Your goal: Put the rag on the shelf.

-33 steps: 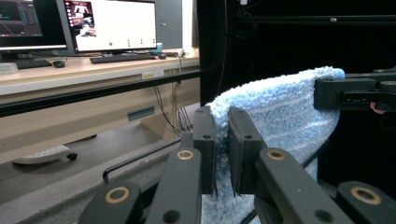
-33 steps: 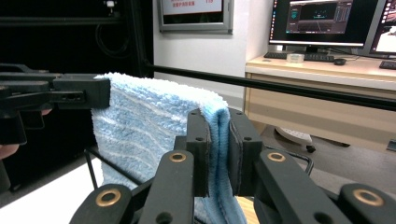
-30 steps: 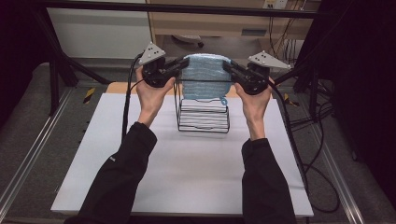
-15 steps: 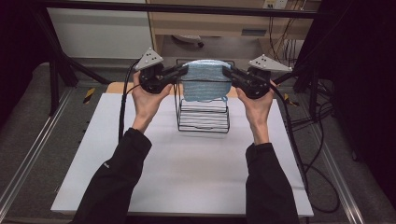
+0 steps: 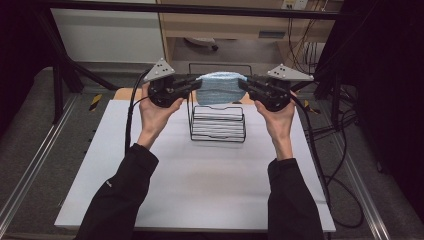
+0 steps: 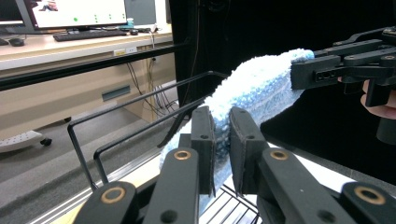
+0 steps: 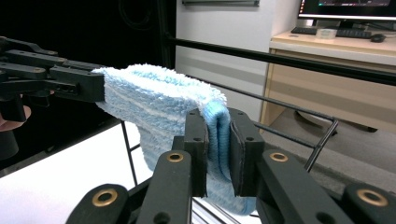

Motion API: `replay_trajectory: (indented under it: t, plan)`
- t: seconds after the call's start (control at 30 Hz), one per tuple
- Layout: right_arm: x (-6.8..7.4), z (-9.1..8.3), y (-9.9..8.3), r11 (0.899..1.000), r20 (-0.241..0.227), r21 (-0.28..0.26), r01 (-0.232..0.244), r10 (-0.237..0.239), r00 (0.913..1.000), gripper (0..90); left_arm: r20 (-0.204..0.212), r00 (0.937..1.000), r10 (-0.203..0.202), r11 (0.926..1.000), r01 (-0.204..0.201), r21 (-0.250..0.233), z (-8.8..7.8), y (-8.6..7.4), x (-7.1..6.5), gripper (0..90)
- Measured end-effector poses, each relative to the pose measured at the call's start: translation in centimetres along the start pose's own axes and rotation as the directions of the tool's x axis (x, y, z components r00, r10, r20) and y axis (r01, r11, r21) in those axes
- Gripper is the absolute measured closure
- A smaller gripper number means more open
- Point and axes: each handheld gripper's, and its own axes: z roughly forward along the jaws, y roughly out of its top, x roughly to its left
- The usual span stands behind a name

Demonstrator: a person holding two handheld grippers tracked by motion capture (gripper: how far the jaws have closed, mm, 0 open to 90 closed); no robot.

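A light blue folded towel (image 5: 218, 89) hangs stretched in the air between my two grippers, above a black wire rack (image 5: 216, 122) on the white table top. My left gripper (image 5: 196, 84) is shut on the towel's left end; in the left gripper view the towel (image 6: 261, 88) is pinched between the pads of that gripper (image 6: 222, 140). My right gripper (image 5: 244, 84) is shut on the right end, and in the right gripper view the towel (image 7: 154, 105) folds between the pads of this gripper (image 7: 218, 142). The towel's lower edge hangs just above the rack's top wires.
The white table top (image 5: 200, 185) lies in front of the rack. A tall wire frame (image 6: 135, 100) rises at the rack's back. Cables (image 5: 325, 150) trail off the table's right side. A desk with a keyboard (image 6: 88, 35) stands beyond the table.
Both grippers have lifted the towel upward, off the rack. It hung down over the rack's top before and is now held above it.
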Motion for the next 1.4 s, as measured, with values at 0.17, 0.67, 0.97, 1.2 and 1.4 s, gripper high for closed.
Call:
replay_trajectory:
  t: [0.17,0.67,0.97,1.2,1.4]
  plan:
    - [0.0,-0.1,-0.4,1.000,-0.012,0.010,-0.007,0.008,0.9999,79.6,-0.001,0.9998,-0.019,0.9996,0.019,0.020,0.0,-0.1,-0.2,80.3]
    - [0.1,-0.1,-0.7,1.000,-0.018,0.017,0.002,-0.002,0.9998,79.7,-0.045,0.9952,-0.087,0.9958,0.088,0.026,-1.3,3.7,0.5,87.9]
    - [0.2,-0.2,-0.8,1.000,-0.016,0.019,0.021,-0.021,0.9996,79.2,-0.044,0.9950,-0.090,0.9881,0.095,0.121,0.6,3.4,1.0,89.9]
    - [0.4,-0.2,-0.9,0.999,-0.011,0.031,0.035,-0.035,0.9993,77.3,-0.003,0.9961,-0.088,0.9862,0.087,0.141,0.4,2.2,0.4,89.9]
    - [0.7,-0.3,-0.8,0.999,-0.013,0.031,0.034,-0.034,0.9993,69.9,0.000,0.9971,-0.076,0.9857,0.075,0.151,0.4,1.4,0.3,89.9]
